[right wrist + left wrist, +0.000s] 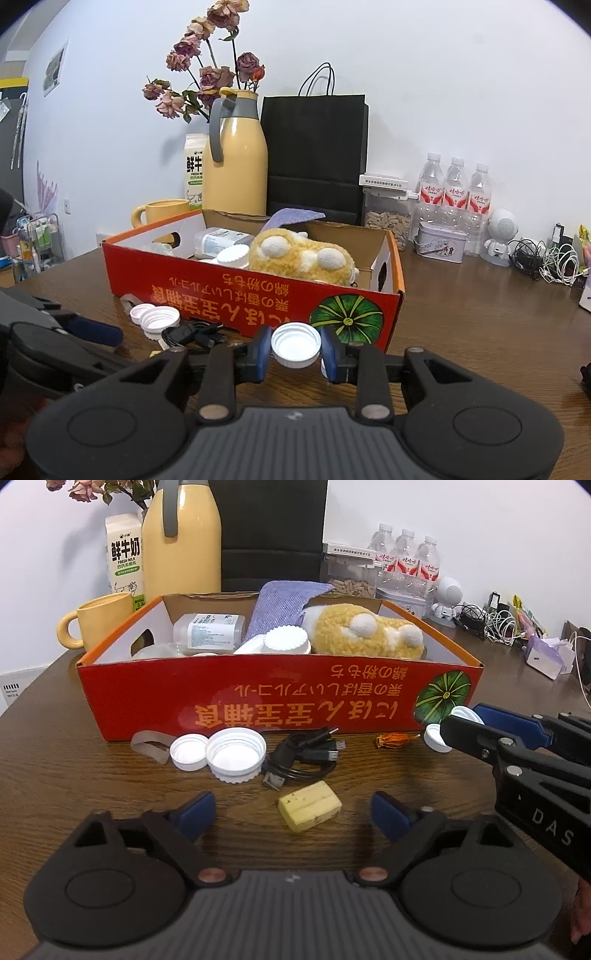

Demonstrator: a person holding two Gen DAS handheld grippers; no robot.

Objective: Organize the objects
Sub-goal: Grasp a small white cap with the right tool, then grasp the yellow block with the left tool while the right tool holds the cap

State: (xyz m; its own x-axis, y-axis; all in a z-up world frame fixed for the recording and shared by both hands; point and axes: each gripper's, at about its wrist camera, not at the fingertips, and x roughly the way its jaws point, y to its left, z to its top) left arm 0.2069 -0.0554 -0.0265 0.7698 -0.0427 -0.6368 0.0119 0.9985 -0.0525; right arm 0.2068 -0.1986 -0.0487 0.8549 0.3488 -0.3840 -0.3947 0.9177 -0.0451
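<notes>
Right gripper (295,352) grasping a white bottle cap (295,344) before the red box (236,295).
Left gripper (293,812) released, straddling a yellow block (309,805) on the table (92,794).

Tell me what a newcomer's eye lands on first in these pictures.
The big red box in the middle of the table, with a fluffy yellow plush toy lying inside it. Next, the right gripper in front of the box, shut on a white cap. Behind the box stands a tall yellow jug.
</notes>
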